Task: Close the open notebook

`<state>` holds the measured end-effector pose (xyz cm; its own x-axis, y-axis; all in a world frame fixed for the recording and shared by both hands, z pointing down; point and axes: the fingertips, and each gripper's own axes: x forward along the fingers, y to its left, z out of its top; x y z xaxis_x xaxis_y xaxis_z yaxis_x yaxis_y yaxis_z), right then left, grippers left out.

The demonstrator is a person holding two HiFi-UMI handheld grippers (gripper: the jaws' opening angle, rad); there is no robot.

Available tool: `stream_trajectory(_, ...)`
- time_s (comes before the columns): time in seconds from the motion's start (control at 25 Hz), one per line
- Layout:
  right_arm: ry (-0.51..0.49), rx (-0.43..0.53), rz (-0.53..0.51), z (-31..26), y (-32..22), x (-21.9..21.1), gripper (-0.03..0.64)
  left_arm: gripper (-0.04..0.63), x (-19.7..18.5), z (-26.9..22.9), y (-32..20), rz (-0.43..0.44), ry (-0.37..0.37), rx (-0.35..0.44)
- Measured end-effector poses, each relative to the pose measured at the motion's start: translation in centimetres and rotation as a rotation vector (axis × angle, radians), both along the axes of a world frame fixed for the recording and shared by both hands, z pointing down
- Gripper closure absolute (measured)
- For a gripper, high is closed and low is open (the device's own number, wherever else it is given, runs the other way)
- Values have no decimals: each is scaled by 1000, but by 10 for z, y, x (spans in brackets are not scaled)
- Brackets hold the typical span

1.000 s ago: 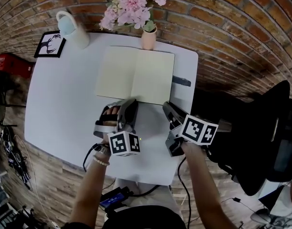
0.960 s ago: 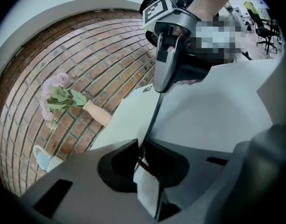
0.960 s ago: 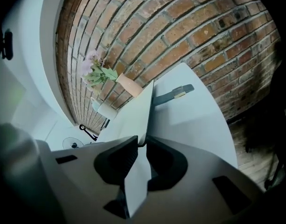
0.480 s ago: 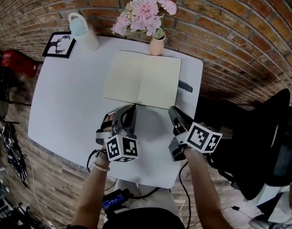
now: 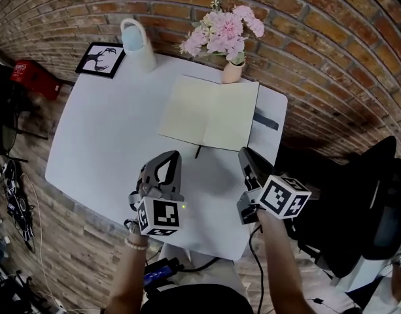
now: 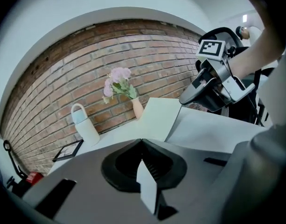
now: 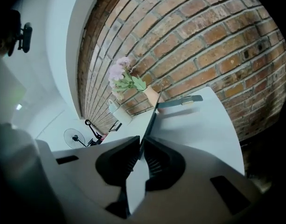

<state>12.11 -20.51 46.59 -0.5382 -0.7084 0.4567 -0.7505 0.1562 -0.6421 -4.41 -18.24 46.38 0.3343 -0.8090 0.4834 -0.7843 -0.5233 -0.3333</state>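
No maker's name or legible word shows anywhere. The only markings are the black-and-white square patterns on the left marker cube and the right marker cube. There is also a black antlered silhouette in the framed picture, and white print on a red object off the surface's far left that is too small to read. The notebook lies open and flat, its blank cream pages up, at the far right of the white surface, just in front of a vase of pink flowers by the brick wall. A grey pen-like object lies just beside its right edge, and a white handled jug stands near the framed picture. The left tool is held above the near part of the surface, angled downward toward the notebook but apart from it. Its jaws are fully together with nothing between them, and a beaded bracelet circles the wrist behind it. The right tool also slopes downward, its tips at the notebook's near right corner. Its jaws have just been closing and stand only narrowly apart. In the right gripper view the notebook's right edge runs straight up from that gap, but nothing shows the pads pressing on it.
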Motion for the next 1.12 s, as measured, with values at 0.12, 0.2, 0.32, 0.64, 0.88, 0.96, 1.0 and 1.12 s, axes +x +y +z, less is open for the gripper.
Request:
stream_trajectory(0.12,22,28,-28,-10,-1,-11,566,578,-11,-13,7,-28,39,2)
stream_trajectory(0.2,31,47,-47,-16,-3,-18,566,578,-18,-21,11,-40,54,7)
stream_trajectory(0.32,45,73,-77,-25,-5,-28,568,578,-26,-31,17,-54,66,20)
stream_trajectory(0.64,118,130,-167,-39,-11,-60,568,578,-50,-46,33,-106,76,37)
stream_trajectory(0.88,182,163,-227,-44,-17,-83,567,578,-70,-51,42,-150,81,46)
stream_trajectory(0.96,195,170,-245,-45,-18,-91,566,578,-75,-52,45,-162,76,49)
stream_trajectory(1.0,202,173,-255,-45,-19,-95,566,578,-77,-53,47,-168,74,51)
stream_trajectory(1.12,230,183,-287,-46,-22,-107,566,578,-86,-55,52,-187,76,55)
